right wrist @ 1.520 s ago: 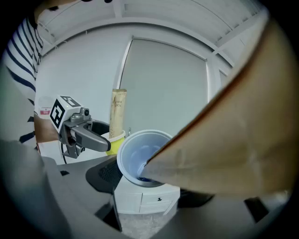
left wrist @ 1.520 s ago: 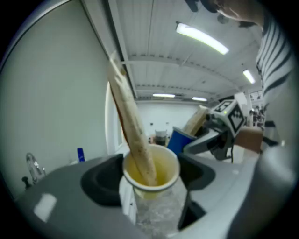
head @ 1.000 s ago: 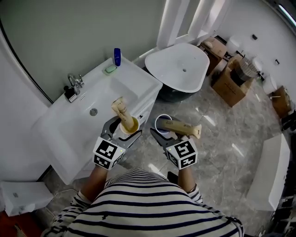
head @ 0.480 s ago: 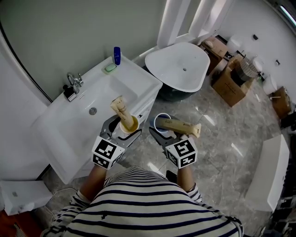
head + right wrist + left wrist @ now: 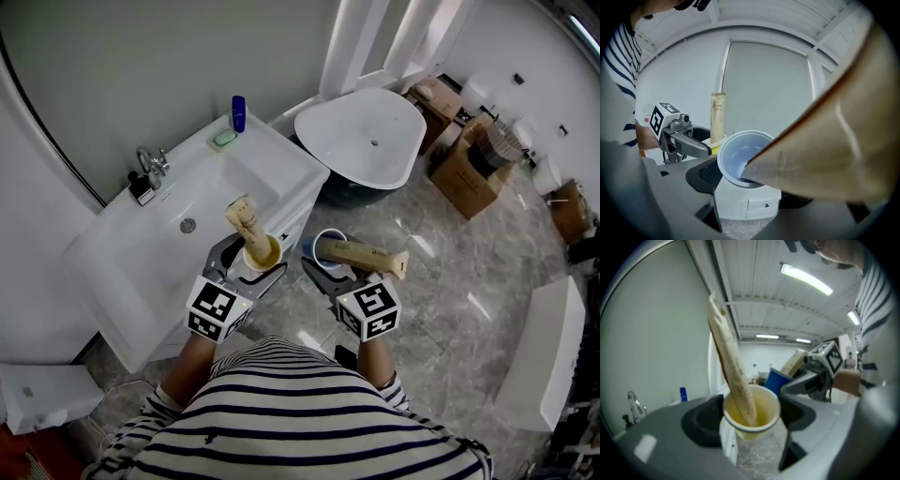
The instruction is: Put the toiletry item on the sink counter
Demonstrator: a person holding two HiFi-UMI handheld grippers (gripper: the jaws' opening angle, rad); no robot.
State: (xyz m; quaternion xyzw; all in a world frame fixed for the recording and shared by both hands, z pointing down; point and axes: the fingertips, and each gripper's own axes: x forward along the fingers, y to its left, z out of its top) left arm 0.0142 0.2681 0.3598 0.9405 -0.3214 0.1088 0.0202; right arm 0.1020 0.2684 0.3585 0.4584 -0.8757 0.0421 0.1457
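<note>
My left gripper (image 5: 251, 257) is shut on a yellow paper cup (image 5: 262, 253) with a beige toiletry tube (image 5: 242, 218) standing tilted in it. It hovers over the front right edge of the white sink counter (image 5: 272, 155). The left gripper view shows the yellow cup (image 5: 751, 414) clamped between the jaws, the tube (image 5: 733, 369) leaning up and left. My right gripper (image 5: 328, 264) is shut on a blue cup (image 5: 326, 249) holding a second beige tube (image 5: 370, 257) that lies nearly level, over the floor. In the right gripper view the blue cup (image 5: 743, 157) and its tube (image 5: 825, 150) fill the middle and right.
On the counter are a faucet (image 5: 150, 170), a basin drain (image 5: 188, 225), a green soap (image 5: 223, 139) and a small blue bottle (image 5: 238, 113). A white tub (image 5: 361, 141) stands to the right, with cardboard boxes (image 5: 464, 169) beyond it on the marble floor (image 5: 441, 272).
</note>
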